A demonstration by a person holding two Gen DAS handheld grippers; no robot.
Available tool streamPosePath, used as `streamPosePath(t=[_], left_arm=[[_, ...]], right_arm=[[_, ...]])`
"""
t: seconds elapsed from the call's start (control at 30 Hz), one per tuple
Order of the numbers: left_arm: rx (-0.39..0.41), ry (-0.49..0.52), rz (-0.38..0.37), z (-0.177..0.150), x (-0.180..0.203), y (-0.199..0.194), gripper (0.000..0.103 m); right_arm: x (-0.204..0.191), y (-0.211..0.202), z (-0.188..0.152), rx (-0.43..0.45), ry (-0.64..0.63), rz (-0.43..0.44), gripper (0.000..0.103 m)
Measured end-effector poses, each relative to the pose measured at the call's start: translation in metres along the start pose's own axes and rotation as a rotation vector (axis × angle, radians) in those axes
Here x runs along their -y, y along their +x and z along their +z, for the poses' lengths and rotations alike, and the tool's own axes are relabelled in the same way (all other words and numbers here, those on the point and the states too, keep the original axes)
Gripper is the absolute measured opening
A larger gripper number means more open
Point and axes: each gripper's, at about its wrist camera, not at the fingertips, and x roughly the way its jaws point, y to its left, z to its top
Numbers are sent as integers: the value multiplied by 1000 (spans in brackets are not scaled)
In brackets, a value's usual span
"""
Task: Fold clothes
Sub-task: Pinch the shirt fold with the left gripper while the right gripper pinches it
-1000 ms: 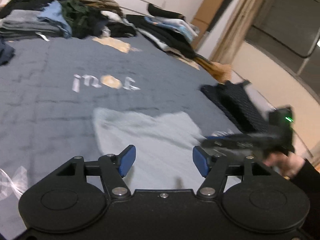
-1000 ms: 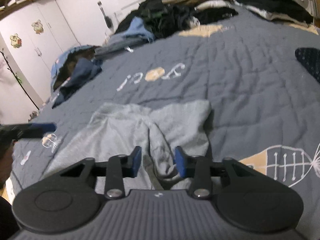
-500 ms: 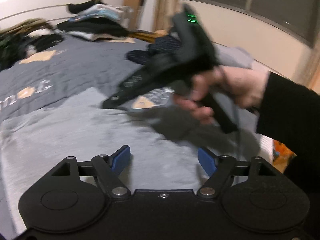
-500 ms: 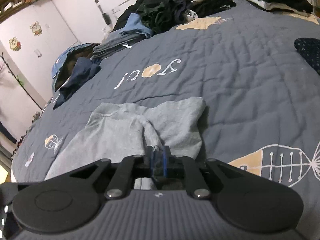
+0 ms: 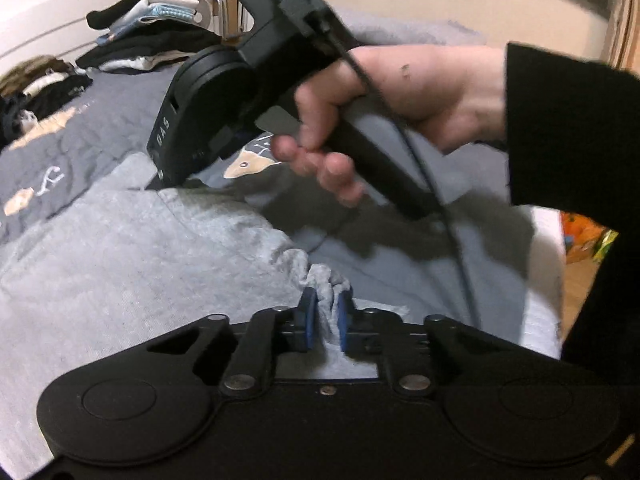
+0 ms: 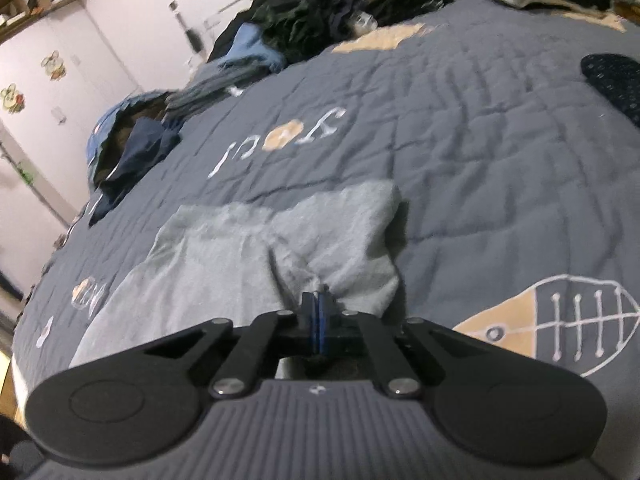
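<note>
My left claw (image 5: pixel 325 316) is closing on a bunched edge of the grey garment (image 5: pixel 120 264), cloth pinched between its pads. My right claw (image 6: pixel 318 320) is clenched on the near hem. The garment lies flat on the quilt (image 6: pixel 480 160), so both edges can be lifted together for folding.

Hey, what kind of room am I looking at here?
Most likely a bedroom: a grey-blue quilted bedspread fills the view, piles of dark clothes lie along its far edge, and a white wardrobe with stickers stands behind.

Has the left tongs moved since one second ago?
Yes. The left tongs moved toward the grey garment's near edge, away from the quilt lettering, and is closing on a fold.
</note>
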Motion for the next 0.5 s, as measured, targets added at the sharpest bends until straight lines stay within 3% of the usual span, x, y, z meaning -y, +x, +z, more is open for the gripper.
streamPosePath(t=[0.07,0.13,0.23,0.37,0.5], left_arm=[[9,-10,-53,-2,1,-8,3],[13,12,-82,-4,3,-13,3],[1,12,-82,-7,0,-13,3],[6,7,-41,-8,1,-15,5],[13,2,-17,-7,4,-15,27]], right_arm=[[3,-4,3,37,18,-19,1],[5,-8,6,79,33,-45,0],[6,-9,9,136,49,-101,0],[5,-10,13,112,38,-58,2],[1,-22,18,115,-18,-58,6]])
